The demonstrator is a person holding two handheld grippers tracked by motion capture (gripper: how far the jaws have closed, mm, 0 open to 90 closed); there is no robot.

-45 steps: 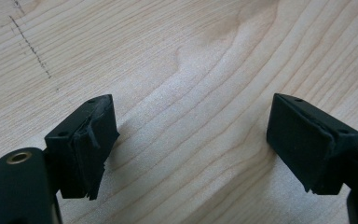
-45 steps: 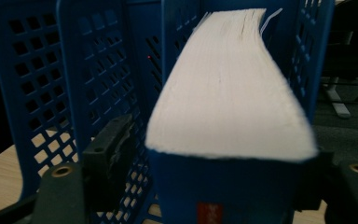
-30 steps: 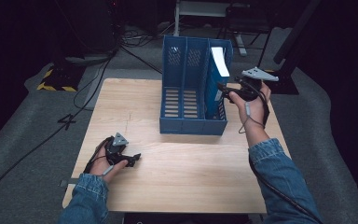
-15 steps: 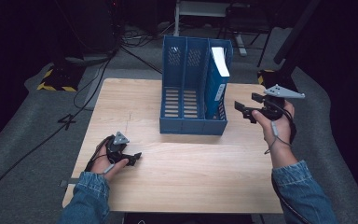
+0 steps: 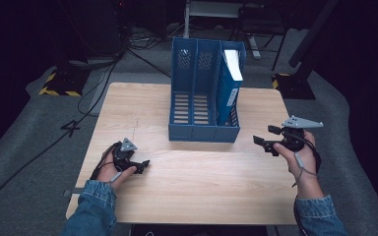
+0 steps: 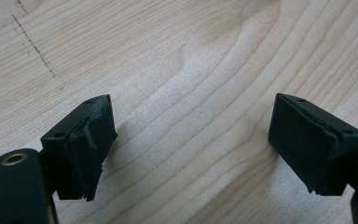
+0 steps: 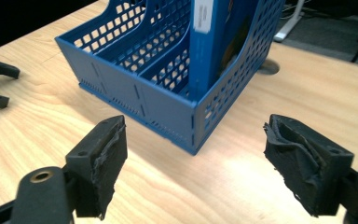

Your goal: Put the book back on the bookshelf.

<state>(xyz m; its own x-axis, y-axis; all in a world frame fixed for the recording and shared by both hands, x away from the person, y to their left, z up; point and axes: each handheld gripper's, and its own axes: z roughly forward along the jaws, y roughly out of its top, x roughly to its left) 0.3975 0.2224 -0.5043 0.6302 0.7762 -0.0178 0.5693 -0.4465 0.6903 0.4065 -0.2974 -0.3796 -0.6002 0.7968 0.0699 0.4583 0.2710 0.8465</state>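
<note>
Blue file rack [image 5: 204, 98] walls hide most of the book [image 5: 231, 81] inside.

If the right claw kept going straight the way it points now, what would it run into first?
Most likely the near corner of the blue file rack: the right claw, jaws open and empty, points at it across bare table. Depth is unclear; it could skim past that corner.

Blue perforated file rack [image 5: 204, 101]; blue book [image 5: 231, 73], white edge; pale wood-grain desk [image 5: 187, 191]; black hand-held gripper [image 5: 271, 141].
</note>
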